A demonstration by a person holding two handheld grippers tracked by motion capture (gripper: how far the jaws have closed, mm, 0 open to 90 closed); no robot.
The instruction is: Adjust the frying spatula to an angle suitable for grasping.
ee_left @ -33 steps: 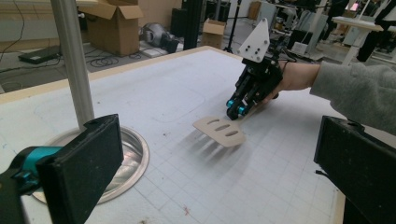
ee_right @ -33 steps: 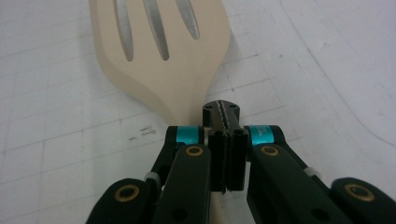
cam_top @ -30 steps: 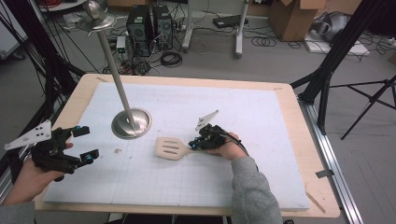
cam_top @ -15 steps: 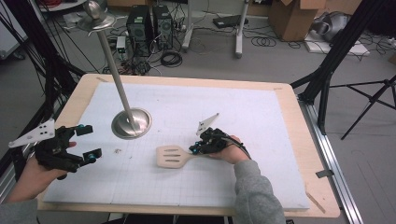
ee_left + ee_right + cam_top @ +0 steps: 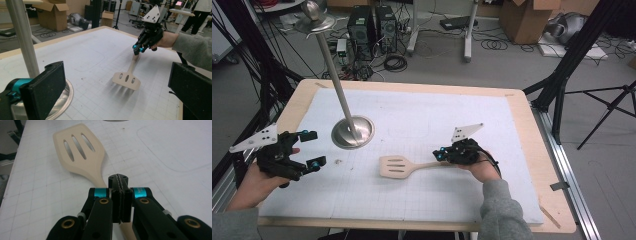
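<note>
Clamping the slotted spatula's [image 5: 398, 166] handle, the right gripper [image 5: 443, 155] holds it above the mat.

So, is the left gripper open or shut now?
Open. The left gripper has its jaws standing far apart, with nothing between them but the table.

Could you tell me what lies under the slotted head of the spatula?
Under the spatula, held by the handle in the right gripper, is its shadow on the white grid mat; the head seems lifted. The mat directly beneath is covered.
</note>
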